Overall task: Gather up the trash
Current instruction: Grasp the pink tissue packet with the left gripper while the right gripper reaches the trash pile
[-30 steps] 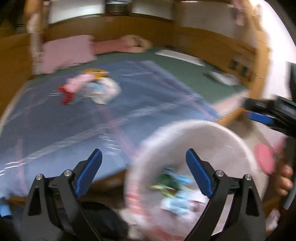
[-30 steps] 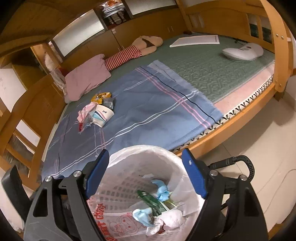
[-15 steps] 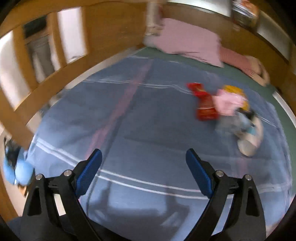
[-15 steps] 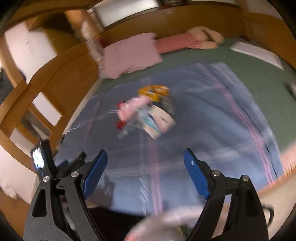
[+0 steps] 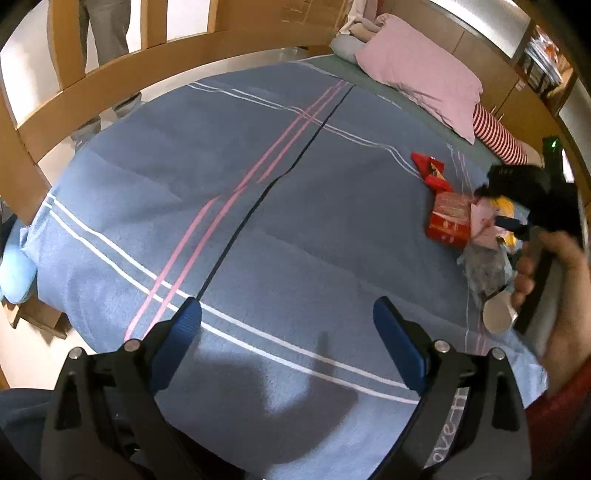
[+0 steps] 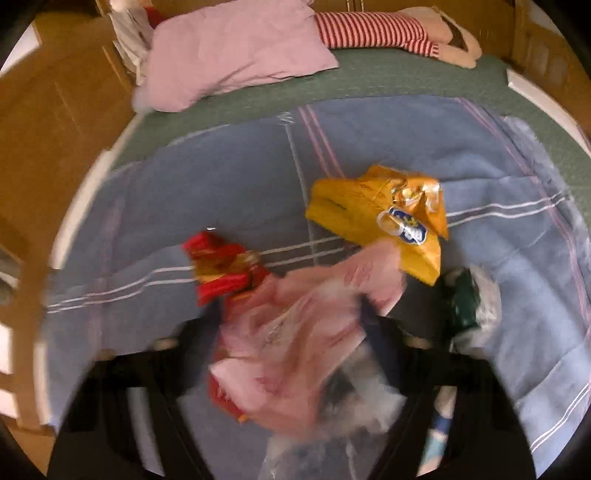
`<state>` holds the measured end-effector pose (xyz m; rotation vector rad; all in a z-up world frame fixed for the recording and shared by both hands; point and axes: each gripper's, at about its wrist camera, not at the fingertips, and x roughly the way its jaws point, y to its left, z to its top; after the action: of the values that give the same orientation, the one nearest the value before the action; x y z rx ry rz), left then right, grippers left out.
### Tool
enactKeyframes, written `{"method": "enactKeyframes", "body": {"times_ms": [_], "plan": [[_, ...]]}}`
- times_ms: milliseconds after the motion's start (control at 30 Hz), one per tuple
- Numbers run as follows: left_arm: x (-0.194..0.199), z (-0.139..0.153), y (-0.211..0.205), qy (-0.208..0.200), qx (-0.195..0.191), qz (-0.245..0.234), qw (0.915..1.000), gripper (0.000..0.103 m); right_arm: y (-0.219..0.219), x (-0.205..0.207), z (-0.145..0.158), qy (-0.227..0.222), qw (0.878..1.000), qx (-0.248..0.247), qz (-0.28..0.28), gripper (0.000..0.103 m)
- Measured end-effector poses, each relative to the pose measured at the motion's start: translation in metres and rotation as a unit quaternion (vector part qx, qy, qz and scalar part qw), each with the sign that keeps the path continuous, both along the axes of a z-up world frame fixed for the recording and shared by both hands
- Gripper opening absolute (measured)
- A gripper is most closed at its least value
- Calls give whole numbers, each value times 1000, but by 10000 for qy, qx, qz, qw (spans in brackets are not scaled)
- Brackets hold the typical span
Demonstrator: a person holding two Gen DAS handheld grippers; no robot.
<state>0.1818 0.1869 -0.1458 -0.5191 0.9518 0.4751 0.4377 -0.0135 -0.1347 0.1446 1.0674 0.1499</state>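
Observation:
A pile of trash lies on the blue striped blanket [image 5: 258,229]: a red wrapper [image 5: 445,218], a pink wrapper [image 6: 303,332], a yellow snack bag [image 6: 384,221], clear plastic [image 5: 484,266] and a paper cup [image 5: 496,314]. My left gripper [image 5: 288,332] is open and empty above the blanket, left of the pile. My right gripper [image 6: 295,332] is down in the pile with the pink wrapper between its fingers; the view is blurred and I cannot tell how the jaws stand. It also shows in the left wrist view [image 5: 532,206], over the pile.
A pink pillow [image 6: 229,55] and a striped stuffed toy [image 6: 373,29] lie at the head of the bed. Wooden bed rails [image 5: 110,81] curve round the left side. A person's legs [image 5: 107,37] stand beyond the rail.
Both grippers have swung away from the white lined bin to the bed. The right gripper has dropped down into the trash pile. The left now hovers over bare blanket.

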Motion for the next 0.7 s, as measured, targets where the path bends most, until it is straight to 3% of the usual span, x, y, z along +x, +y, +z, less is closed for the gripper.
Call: {"method": "enactKeyframes", "body": {"times_ms": [67, 133, 267, 400, 500, 600, 633, 667, 700], "plan": [[1, 0, 2, 1, -53, 54, 10000, 94, 0, -6, 5, -71, 9998, 65, 166, 29], [-2, 1, 5, -25, -65, 157, 9999, 94, -7, -22, 20, -129, 9980, 454, 429, 23], [-19, 7, 21, -223, -36, 705, 9973, 94, -16, -69, 38, 55, 9835, 1276, 1279, 22], [-43, 11, 42, -542, -271, 1434, 9878, 94, 7, -125, 33, 418, 9678, 1409, 2046, 23], [-46, 9, 42, -543, -293, 1431, 9878, 94, 20, -151, 15, 923, 9531, 1455, 2487, 39], [-38, 7, 36, -381, -171, 1110, 9929, 94, 1, -156, 33, 354, 9627, 1451, 2257, 48], [-35, 6, 34, -343, -169, 1006, 9942, 94, -12, -151, 44, 3, 9728, 1319, 1904, 59], [-32, 4, 32, -304, -209, 910, 9952, 95, -17, -151, 48, -153, 9776, 1192, 1726, 64], [-28, 2, 30, -256, -267, 810, 9960, 95, -26, -142, 54, -462, 9869, 743, 1352, 68]]}}
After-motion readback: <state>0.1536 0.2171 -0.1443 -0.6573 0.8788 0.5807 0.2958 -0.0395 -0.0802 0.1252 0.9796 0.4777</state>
